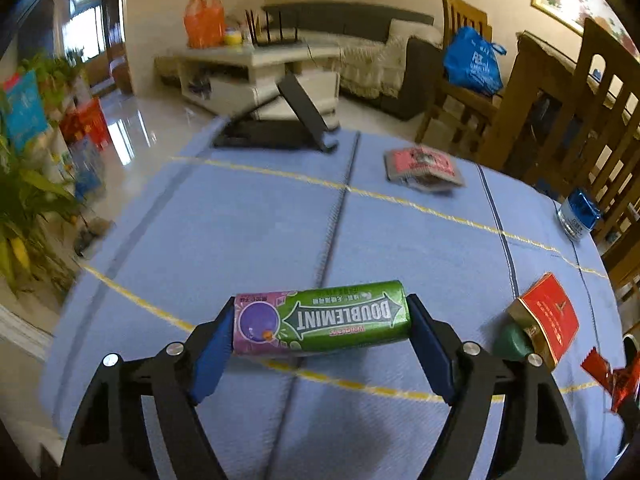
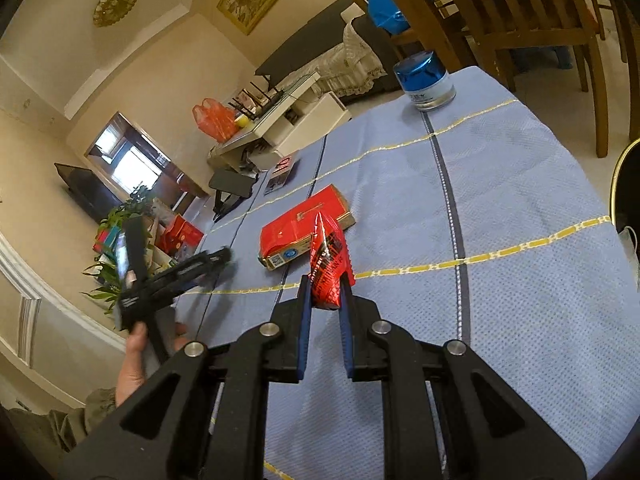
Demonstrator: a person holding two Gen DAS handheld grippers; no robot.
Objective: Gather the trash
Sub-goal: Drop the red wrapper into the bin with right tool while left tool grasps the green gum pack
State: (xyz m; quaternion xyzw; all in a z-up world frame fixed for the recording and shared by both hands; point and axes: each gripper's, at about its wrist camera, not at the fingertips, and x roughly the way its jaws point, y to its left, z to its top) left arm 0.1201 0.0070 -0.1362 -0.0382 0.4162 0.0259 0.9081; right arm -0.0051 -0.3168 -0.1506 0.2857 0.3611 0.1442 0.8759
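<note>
We have our left gripper (image 1: 320, 322) set around a green gum pack (image 1: 322, 318) lying crosswise on the blue tablecloth (image 1: 240, 232). Its blue pads (image 1: 212, 356) sit at both ends of the pack, and we cannot tell whether they press on it yet. Our right gripper (image 2: 326, 300) is pressed together on a red wrapper (image 2: 330, 268), which sticks up from between the pads, above the cloth. Just beyond it lies a red box (image 2: 300, 232), flat on the table. A crumpled pink packet (image 1: 422, 166) rests further away near the black stand (image 1: 280, 128), and a blue-capped jar (image 2: 424, 80) stands upright near the far edge by the wooden chairs (image 2: 500, 12).
</note>
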